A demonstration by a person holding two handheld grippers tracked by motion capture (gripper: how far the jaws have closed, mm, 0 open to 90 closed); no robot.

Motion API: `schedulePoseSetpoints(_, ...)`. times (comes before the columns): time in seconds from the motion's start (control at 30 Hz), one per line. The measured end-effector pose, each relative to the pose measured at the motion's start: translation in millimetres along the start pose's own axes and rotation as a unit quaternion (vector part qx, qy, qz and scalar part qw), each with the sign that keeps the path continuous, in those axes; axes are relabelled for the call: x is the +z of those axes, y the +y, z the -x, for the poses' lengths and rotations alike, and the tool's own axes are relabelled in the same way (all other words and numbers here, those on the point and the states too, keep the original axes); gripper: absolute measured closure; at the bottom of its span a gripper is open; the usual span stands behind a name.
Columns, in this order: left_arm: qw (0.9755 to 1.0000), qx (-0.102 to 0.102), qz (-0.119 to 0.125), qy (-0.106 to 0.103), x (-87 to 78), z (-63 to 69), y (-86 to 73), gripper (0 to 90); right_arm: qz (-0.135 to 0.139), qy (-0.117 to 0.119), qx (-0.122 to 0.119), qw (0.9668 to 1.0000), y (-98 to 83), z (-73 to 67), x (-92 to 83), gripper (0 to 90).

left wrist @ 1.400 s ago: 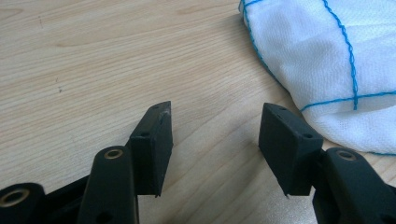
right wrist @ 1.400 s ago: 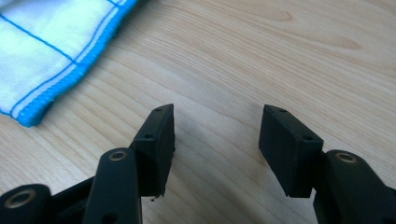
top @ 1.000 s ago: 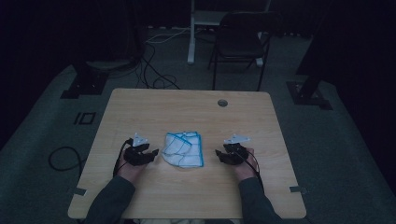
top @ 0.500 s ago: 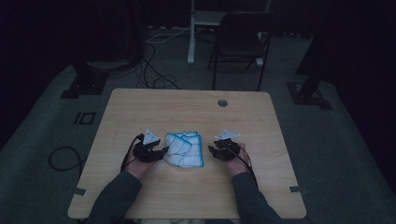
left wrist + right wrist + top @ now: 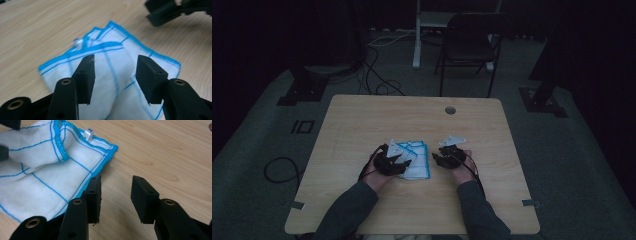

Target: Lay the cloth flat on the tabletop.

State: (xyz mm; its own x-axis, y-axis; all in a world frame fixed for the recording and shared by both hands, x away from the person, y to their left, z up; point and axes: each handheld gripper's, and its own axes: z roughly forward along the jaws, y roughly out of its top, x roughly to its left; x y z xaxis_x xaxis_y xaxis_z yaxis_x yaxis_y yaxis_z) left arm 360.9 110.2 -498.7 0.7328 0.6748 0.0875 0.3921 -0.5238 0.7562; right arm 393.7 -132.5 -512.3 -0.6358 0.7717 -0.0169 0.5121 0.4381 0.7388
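The cloth (image 5: 414, 160) — white with blue stitched lines and a blue hem — lies folded in loose layers on the desk (image 5: 362, 120), roughly midway between its left and right edges and toward the near edge. A small label (image 5: 88, 132) sits at one hem, and a raised fold curls up beside it, so the layers aren't flat.

Your left hand-held gripper (image 5: 115, 75) hangs over the cloth with its jaws wide apart and nothing gripped; the fabric lies under the gap, untouched by the pads. If you close from here you may pinch only the top layer, and lifting that would drag the fold open rather than move the whole cloth. Come down too steeply and the jaw tips may press the cloth onto the desk and bunch it.

Your right hand-held gripper (image 5: 116, 195) stands about half open, its jaws having just been opening a little, with bare wood between them. One jaw sits just at the cloth's blue-edged side, the other off it — close now and you could catch nothing, or nip only the hem, which may slip out.

With both hands close at opposite sides, an uneven pull could skew the cloth or slide it toward the near edge.
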Motion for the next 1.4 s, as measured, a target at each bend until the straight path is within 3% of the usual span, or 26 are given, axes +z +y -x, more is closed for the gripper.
schedulePoseSetpoints(0.17,0.9999,0.012,-0.004,-0.003,6.7,7.3,3.7,48.3,-0.002,-0.001,-0.003,1.0000,3.6,-0.3,3.0,60.5)
schedulePoseSetpoints(0.2,0.9996,0.021,-0.010,0.012,13.3,10.6,4.0,48.2,-0.003,0.000,-0.003,1.0000,6.0,-0.4,5.5,60.3)
schedulePoseSetpoints(0.27,0.9990,0.021,-0.024,0.032,17.9,9.3,2.7,49.6,-0.004,0.000,-0.001,1.0000,7.1,-0.7,7.2,60.0)
schedulePoseSetpoints(0.4,0.9984,0.005,-0.035,0.045,15.1,3.0,1.5,66.4,-0.008,0.003,-0.004,1.0000,9.0,-0.7,11.3,59.7)
schedulePoseSetpoints(0.47,0.9984,-0.003,-0.032,0.047,10.1,-1.3,1.2,75.6,-0.008,0.004,-0.004,0.9999,10.0,-1.2,13.6,59.7)
schedulePoseSetpoints(0.53,0.9984,-0.018,-0.024,0.049,3.5,-6.9,0.0,79.1,-0.009,0.006,-0.003,0.9999,11.2,-2.4,15.4,59.6)
schedulePoseSetpoints(0.7,0.9975,-0.047,-0.014,0.051,-11.8,-21.0,-8.5,81.2,-0.012,0.006,-0.004,0.9999,15.3,-5.4,20.3,59.0)
schedulePoseSetpoints(1.0,0.9959,-0.068,-0.013,0.059,-26.0,-34.5,-33.1,81.3,-0.025,0.013,0.000,0.9996,27.5,-7.5,36.7,56.6)
schedulePoseSetpoints(1.17,0.9957,-0.069,-0.018,0.059,-26.0,-36.0,-39.5,81.1,-0.027,0.036,0.031,0.9985,36.0,-3.7,49.0,56.4)
schedulePoseSetpoints(1.3,0.9957,-0.071,-0.019,0.058,-25.1,-36.4,-42.6,80.8,-0.033,0.051,0.042,0.9973,41.9,-0.8,58.7,57.3)
schedulePoseSetpoints(1.4,0.9953,-0.074,-0.023,0.057,-24.0,-38.0,-46.9,79.8,-0.031,0.076,0.058,0.9949,45.1,3.6,63.4,60.7)
